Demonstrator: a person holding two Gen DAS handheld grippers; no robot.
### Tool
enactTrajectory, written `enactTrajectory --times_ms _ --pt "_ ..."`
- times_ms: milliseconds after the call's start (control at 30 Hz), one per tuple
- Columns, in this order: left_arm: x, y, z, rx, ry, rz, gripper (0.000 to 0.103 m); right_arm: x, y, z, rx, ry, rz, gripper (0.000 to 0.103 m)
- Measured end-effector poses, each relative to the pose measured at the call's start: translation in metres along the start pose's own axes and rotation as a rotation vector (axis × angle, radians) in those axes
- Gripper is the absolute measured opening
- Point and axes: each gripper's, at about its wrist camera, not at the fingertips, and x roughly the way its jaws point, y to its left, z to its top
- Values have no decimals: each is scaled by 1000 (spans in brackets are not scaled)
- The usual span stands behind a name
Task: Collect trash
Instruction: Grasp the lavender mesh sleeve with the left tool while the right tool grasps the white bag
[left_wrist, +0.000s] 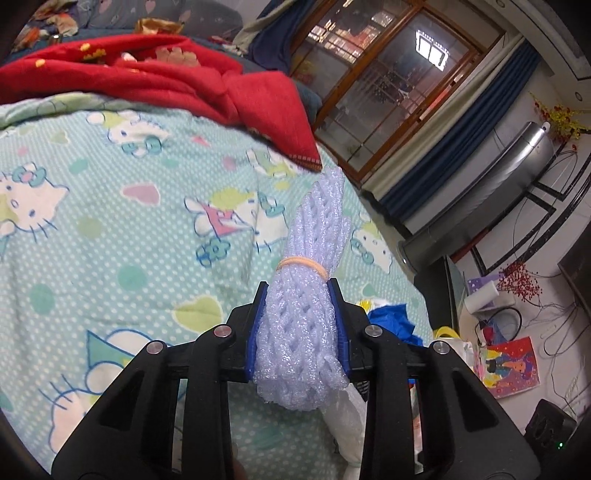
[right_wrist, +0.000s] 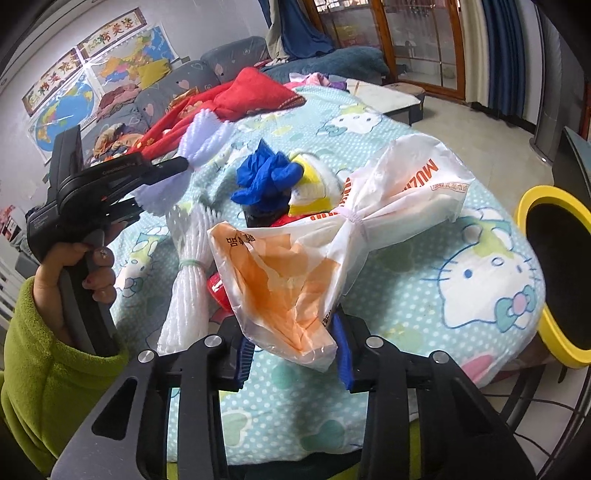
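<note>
In the left wrist view my left gripper (left_wrist: 299, 291) is shut on a pale purple foam net bundle (left_wrist: 314, 229) tied with an orange band and holds it above the cartoon-cat table cover (left_wrist: 110, 229). The right wrist view shows the same gripper (right_wrist: 184, 164) at the left, held by a hand in a green sleeve. My right gripper (right_wrist: 293, 354) is shut on the lower end of a white and orange plastic bag (right_wrist: 332, 236) tied at its middle. Beside the bag lie a white foam net bundle (right_wrist: 188, 273), a crumpled blue piece (right_wrist: 266, 181) and a yellow and white wrapper (right_wrist: 310, 184).
A black bin with a yellow rim (right_wrist: 554, 266) stands at the table's right edge. A red cloth (right_wrist: 236, 99) lies at the far side of the cover, a sofa with clothes behind it. A small red item (right_wrist: 218, 288) peeks out under the bag. Floor and a low table lie beyond.
</note>
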Motion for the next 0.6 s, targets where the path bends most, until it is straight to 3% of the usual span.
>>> enactTrajectory --times_ms 267,600 --pt "-15 -18 5 53 -42 -29 23 -15 -8 9 0 -42 -5 34" --pt "-16 -56 -9 125 -26 -91 23 -32 -25 21 25 -94 -27 34"
